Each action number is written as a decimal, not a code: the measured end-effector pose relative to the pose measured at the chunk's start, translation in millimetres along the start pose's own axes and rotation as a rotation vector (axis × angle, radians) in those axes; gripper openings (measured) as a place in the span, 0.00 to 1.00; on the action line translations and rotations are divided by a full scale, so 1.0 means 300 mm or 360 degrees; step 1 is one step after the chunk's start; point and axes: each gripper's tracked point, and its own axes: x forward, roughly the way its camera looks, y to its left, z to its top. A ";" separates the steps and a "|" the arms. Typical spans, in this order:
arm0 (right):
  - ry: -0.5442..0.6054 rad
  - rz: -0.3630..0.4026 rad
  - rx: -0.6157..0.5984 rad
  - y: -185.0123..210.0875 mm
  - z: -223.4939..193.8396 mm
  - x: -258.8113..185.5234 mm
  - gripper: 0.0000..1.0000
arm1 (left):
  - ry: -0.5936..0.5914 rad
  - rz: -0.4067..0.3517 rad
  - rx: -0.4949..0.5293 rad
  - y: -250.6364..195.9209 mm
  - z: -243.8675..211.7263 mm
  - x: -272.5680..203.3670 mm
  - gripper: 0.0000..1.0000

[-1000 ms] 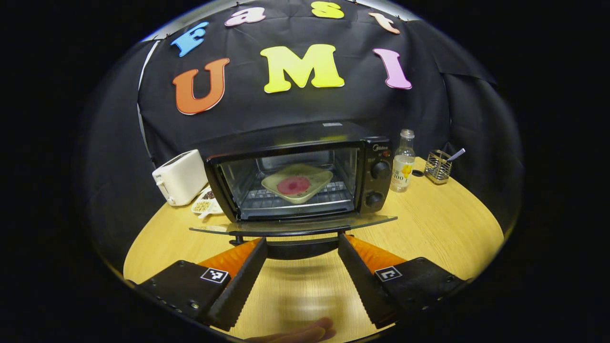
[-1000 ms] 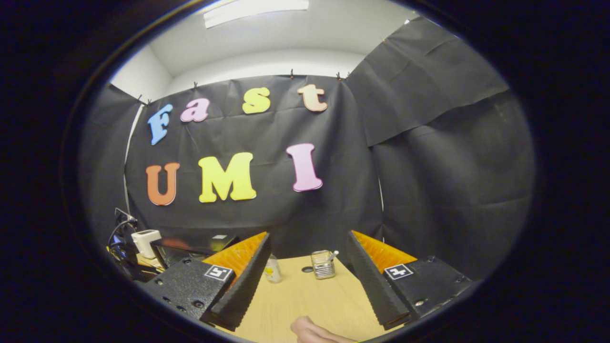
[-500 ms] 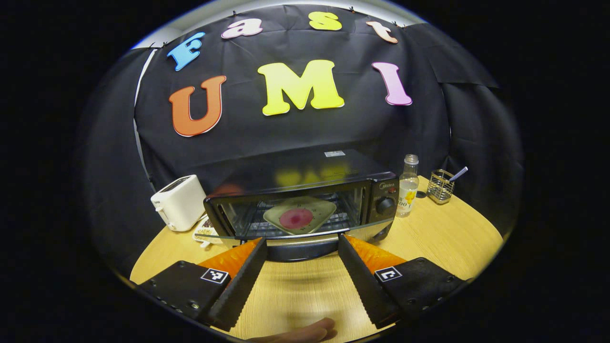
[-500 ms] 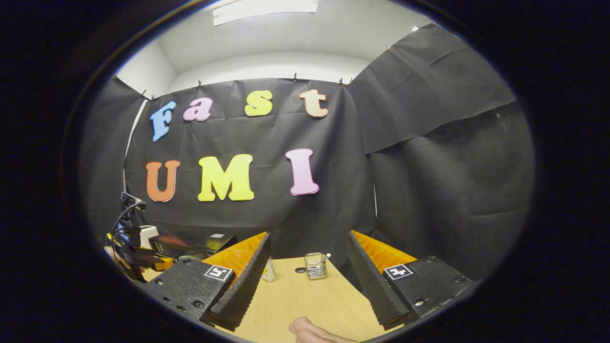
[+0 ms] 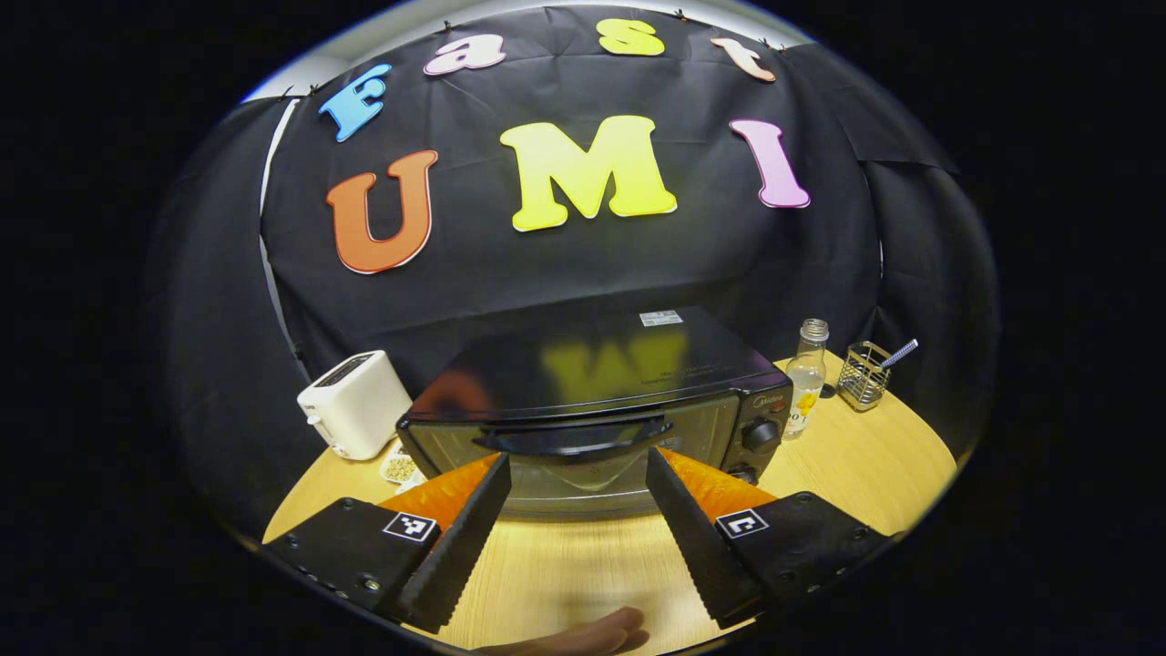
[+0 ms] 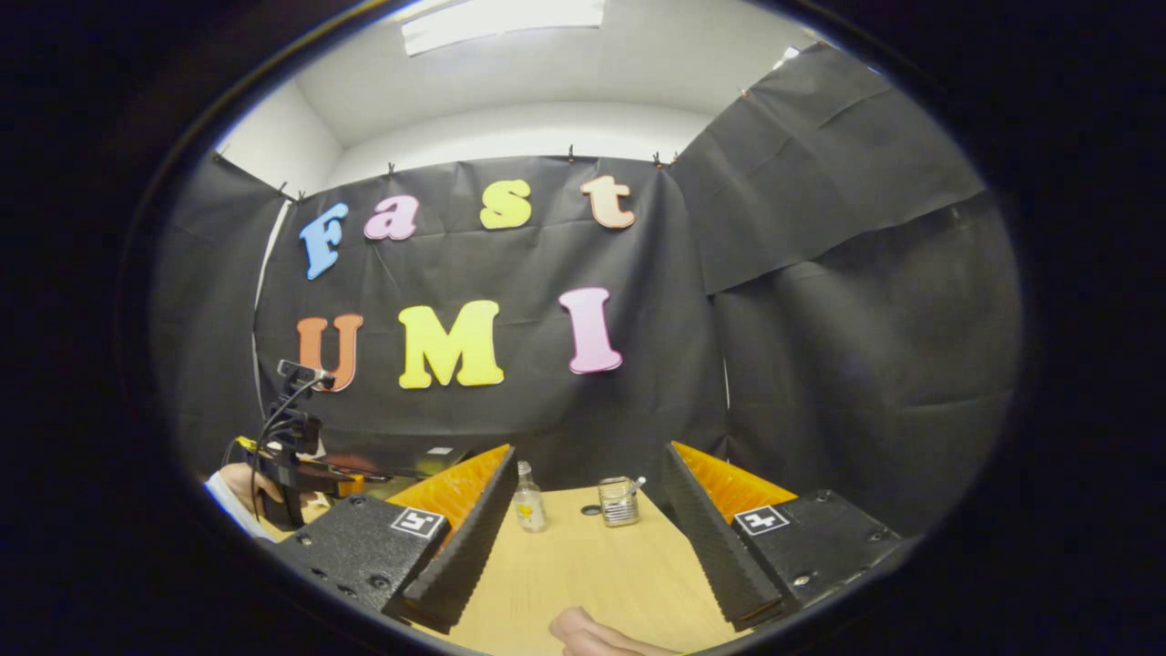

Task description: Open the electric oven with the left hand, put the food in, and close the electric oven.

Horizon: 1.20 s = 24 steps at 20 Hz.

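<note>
So the electric oven (image 5: 592, 410) sits dead ahead of my left gripper (image 5: 576, 474), its handle (image 5: 583, 439) running crosswise just past my spread fingertips, which hold nothing. My right gripper (image 6: 588, 497) hangs wide open too, off over the table (image 6: 583, 574), well away. A second ago the door was flat down with the food showing inside; now it's swung up shut.
</note>
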 end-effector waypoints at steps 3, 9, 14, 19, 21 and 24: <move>0.0042 -0.0005 0.0009 -0.011 -0.010 -0.031 0.96 | -0.0072 -0.0036 -0.0040 -0.019 0.046 -0.114 0.95; 0.0056 0.0024 -0.0013 -0.023 0.019 -0.120 0.96 | -0.0237 -0.0025 -0.0065 -0.022 0.123 -0.448 0.95; 0.0048 0.0078 0.0007 0.028 0.078 -0.224 0.96 | -0.0415 -0.0004 -0.0108 0.011 0.203 -0.791 0.95; 0.0044 0.0153 0.0016 0.142 0.160 -0.335 0.96 | -0.0607 0.0094 -0.0150 0.110 0.240 -1.120 0.95; 0.0038 0.0204 0.0002 0.188 0.188 -0.376 0.96 | -0.0660 0.0125 -0.0146 0.131 0.229 -1.212 0.96; 0.0043 0.0202 -0.0048 0.211 0.197 -0.416 0.96 | -0.0736 0.0103 -0.0206 0.127 0.193 -1.300 0.96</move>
